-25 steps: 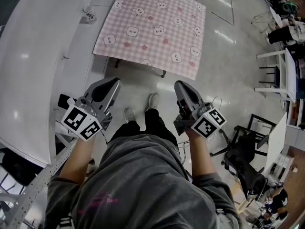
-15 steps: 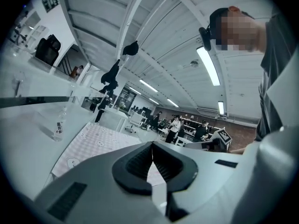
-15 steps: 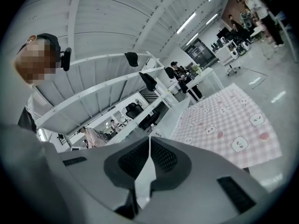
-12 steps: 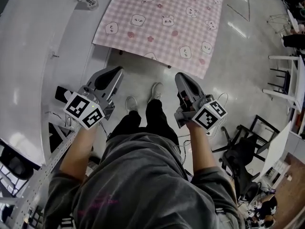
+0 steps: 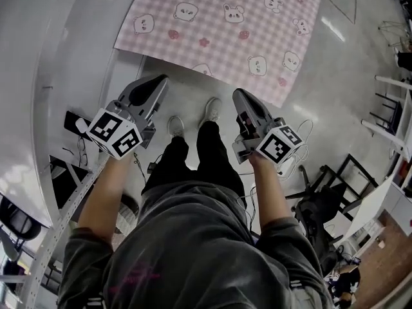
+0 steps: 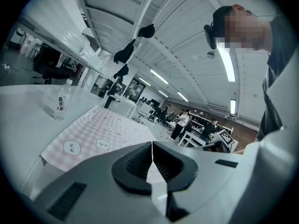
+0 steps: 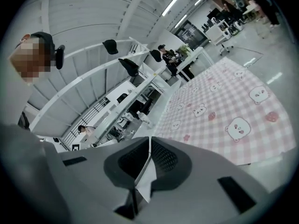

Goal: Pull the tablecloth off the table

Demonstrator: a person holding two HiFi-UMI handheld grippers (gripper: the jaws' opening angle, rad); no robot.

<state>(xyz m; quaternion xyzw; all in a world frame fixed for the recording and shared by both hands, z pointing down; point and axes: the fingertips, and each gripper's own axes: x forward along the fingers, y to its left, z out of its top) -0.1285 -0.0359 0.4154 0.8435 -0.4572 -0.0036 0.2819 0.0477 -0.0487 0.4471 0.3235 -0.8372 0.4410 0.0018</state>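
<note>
The pink checked tablecloth [image 5: 225,31] with bear and bunny prints lies flat over a small table ahead of me, its near edge hanging over the floor. It also shows in the left gripper view as the tablecloth [image 6: 98,134] and in the right gripper view as the tablecloth [image 7: 224,111]. My left gripper [image 5: 154,84] is shut with nothing in it, short of the cloth's near edge and apart from it. My right gripper [image 5: 239,99] is shut and empty too, just below the cloth's near right part. Shut jaws show in the left gripper [image 6: 152,146] and right gripper [image 7: 149,141] views.
A long white table [image 5: 38,76] runs along the left, with a water bottle [image 6: 60,101] standing on it beside the cloth. My shoes [image 5: 211,108] stand on the glossy floor between the grippers. Black chairs [image 5: 322,198] and cables sit at the right; people stand far off.
Both grippers have come down together and stayed shut. In the head view the cloth-covered table has slid toward the top edge and looks larger.
</note>
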